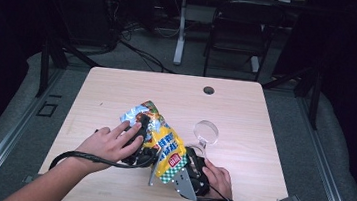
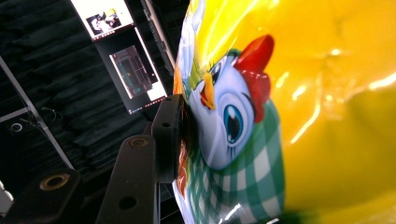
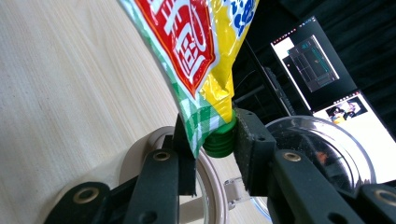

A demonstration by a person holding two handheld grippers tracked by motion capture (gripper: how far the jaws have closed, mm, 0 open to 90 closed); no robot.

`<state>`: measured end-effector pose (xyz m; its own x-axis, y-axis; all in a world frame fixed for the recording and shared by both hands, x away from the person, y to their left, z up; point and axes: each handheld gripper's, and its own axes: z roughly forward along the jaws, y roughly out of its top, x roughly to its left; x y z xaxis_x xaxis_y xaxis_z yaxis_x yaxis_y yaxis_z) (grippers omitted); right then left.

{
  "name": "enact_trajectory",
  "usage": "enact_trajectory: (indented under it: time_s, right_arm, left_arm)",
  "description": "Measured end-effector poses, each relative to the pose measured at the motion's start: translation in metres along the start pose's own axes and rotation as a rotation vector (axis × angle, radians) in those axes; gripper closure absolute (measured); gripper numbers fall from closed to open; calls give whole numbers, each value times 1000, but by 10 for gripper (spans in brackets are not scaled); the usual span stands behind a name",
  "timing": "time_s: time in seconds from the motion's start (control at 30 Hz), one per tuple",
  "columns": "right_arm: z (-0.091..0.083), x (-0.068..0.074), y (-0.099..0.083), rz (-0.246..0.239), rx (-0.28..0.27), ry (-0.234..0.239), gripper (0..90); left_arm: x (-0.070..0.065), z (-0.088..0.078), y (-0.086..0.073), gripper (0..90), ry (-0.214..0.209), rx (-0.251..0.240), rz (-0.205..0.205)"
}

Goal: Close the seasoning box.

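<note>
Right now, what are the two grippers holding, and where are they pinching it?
Both hold the yellow snack bag. The right gripper pinches its bottom corner at the green cap. The left gripper presses its side by the printed chicken.

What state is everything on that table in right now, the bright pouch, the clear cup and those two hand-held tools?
Pouch: lifted and tilted between the two tools, its green cap on.
Clear cup: standing on the table, looks empty.
Left gripper: fingers pressed against the pouch's printed side.
Right gripper: fingers clamped around the capped spout.
</note>
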<state>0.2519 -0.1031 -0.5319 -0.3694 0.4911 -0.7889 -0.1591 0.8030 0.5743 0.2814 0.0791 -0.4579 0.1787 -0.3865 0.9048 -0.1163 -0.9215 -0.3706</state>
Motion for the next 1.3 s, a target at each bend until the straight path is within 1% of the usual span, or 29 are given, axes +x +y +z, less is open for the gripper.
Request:
enact_trajectory:
  time_s: [0.03, 0.07, 0.13, 0.17, 0.2, 0.23, 0.3, 0.47, 0.5, 0.53, 0.63, 0.67, 0.8, 0.87, 0.93, 0.97, 1.03, 1.07, 1.17, 1.2, 1.23, 1.3]
  right_arm:
    - [1, 1, -1, 15, -15, 4, 710]
    - [1, 0, -1, 19, -14, 5, 710]
    - [1, 0, 0, 20, -8, 4, 710]
    - [1, 0, -1, 29, -13, 5, 710]
    - [1, 0, -1, 31, -13, 5, 710]
    - [1, 0, -1, 25, -6, 3, 710]
    - [1, 0, -1, 24, -3, 0, 710]
    - [1, -1, -1, 29, -2, 0, 709]
    - [2, 0, -2, 40, -15, 3, 710]
    - [2, 0, -2, 43, -15, 2, 710]
    - [2, -1, -2, 36, 1, 1, 710]
    - [3, 0, -3, 52, -14, 5, 709]
    - [3, -1, -3, 60, -7, 5, 710]
    - [2, -1, -3, 53, 1, 5, 709]
    - [2, -1, -4, 65, -5, 5, 709]
    - [2, -2, -4, 60, 1, 6, 709]
    - [1, -2, -4, 68, 5, 6, 709]
    - [2, -2, -4, 81, -7, 8, 709]
    - [2, -2, -4, 85, -8, 8, 709]
    - [1, -3, -4, 74, 6, 7, 709]
    - [2, -2, -4, 85, -7, 10, 709]
    - [2, -2, -5, 84, -7, 11, 709]
  left_arm:
    - [0, 0, 0, 605, -2, 0, 1]
    - [0, 0, 0, 605, -22, 6, -8]
    - [1, 0, 0, 606, -28, 11, -5]
    - [1, 0, 0, 606, -21, 9, -4]
    - [2, 0, 1, 606, -12, 4, 10]
    - [2, 0, 1, 607, -14, 4, 7]
    - [3, 0, 1, 608, -7, 3, 16]
    - [4, 0, 2, 608, -7, 3, 26]
    - [4, 0, 2, 608, -8, 2, 24]
    - [5, 0, 2, 609, -7, 2, 29]
    - [5, 1, 2, 609, -8, -1, 31]
    - [5, 1, 3, 609, -8, -1, 33]
    - [7, 1, 4, 610, -10, -1, 41]
    - [7, 1, 4, 610, -8, -2, 44]
    - [9, 1, 5, 610, -6, -4, 50]
    - [9, 1, 5, 611, -7, -4, 52]
    - [10, 0, 6, 614, -8, -3, 55]
    - [10, 0, 6, 616, -7, -4, 50]
    - [11, 0, 6, 624, -6, -6, 58]
    - [11, 0, 7, 627, -7, -6, 59]
    - [11, -1, 7, 630, -7, -7, 61]
    - [11, -1, 7, 636, -5, -8, 66]
